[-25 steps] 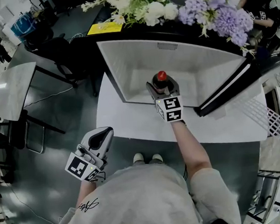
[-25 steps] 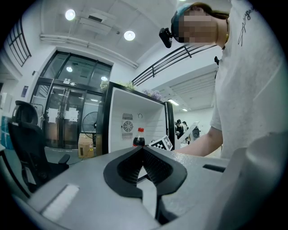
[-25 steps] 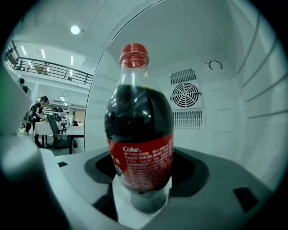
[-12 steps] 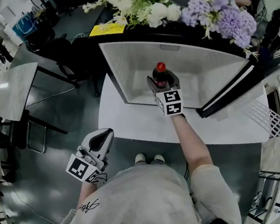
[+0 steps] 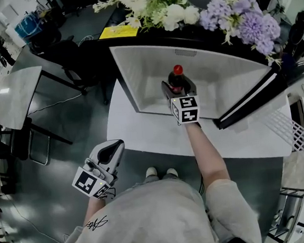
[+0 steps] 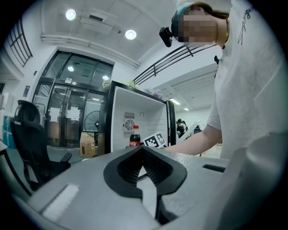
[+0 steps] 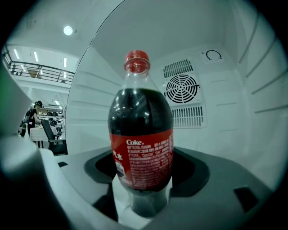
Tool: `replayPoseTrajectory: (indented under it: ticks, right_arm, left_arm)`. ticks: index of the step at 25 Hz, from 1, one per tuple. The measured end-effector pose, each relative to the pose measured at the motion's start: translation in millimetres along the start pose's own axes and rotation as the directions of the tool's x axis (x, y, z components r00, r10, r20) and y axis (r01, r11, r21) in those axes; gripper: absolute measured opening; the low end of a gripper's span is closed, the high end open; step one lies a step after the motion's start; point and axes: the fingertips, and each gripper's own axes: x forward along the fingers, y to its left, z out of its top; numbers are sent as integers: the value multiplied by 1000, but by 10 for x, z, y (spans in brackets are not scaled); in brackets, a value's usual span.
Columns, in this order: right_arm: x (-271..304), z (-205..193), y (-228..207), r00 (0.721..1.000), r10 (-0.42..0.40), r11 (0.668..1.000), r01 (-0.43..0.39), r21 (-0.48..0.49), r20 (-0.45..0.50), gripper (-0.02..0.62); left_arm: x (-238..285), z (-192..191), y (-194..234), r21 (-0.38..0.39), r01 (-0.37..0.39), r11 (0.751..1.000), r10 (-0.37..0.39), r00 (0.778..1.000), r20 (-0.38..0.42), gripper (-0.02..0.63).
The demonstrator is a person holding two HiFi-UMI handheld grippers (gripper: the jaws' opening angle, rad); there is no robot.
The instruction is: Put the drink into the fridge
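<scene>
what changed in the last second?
The right claw, shut on the cola bottle, carried it slightly deeper into the open fridge. Nothing was grasped or released. The left claw stayed shut, empty and low at the person's side.

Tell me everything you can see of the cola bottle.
The cola bottle is clear plastic with a red screw cap, dark drink filling it to the shoulder, and a red label with white print reading Coke. It stands upright, capped, inside the open fridge, in front of the round vent on the back wall. The right gripper is shut on its lower body, a jaw on each side. Whether its base rests on the fridge floor cannot be seen.
</scene>
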Motion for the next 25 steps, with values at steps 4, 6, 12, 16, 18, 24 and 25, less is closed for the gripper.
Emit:
replayPoseTrajectory:
  ticks: [4, 6, 12, 16, 18, 24, 25]
  right_arm:
    - [5, 0, 3, 1000, 3, 1000, -3, 6, -2, 304]
    - [8, -10, 2, 1000, 9, 1000, -8, 8, -13, 304]
    - [-45, -3, -67, 1000, -2, 1000, 2, 9, -10, 304]
    - [-88, -12, -72, 1000, 1, 1000, -1, 22, -11, 304]
    - [-117, -6, -64, 1000, 1, 1000, -1, 21, -10, 304]
    - [-274, 38, -16, 1000, -5, 999, 4, 35, 17, 304]
    - [-303, 53, -12, 1000, -5, 999, 4, 42, 23, 304]
  left_arm:
    - [24, 5, -30, 3, 7, 1000, -7, 1000, 0, 5]
    - [38, 7, -38, 4, 10, 1000, -10, 1000, 1, 4]
    - [64, 28, -57, 7, 18, 1000, -18, 1000, 4, 5]
    - [89, 41, -80, 9, 28, 1000, -28, 1000, 9, 5]
    - [108, 49, -91, 10, 34, 999, -35, 999, 13, 3]
    - [150, 52, -116, 12, 50, 999, -50, 999, 11, 5]
    - [162, 56, -117, 12, 53, 999, -53, 999, 12, 5]
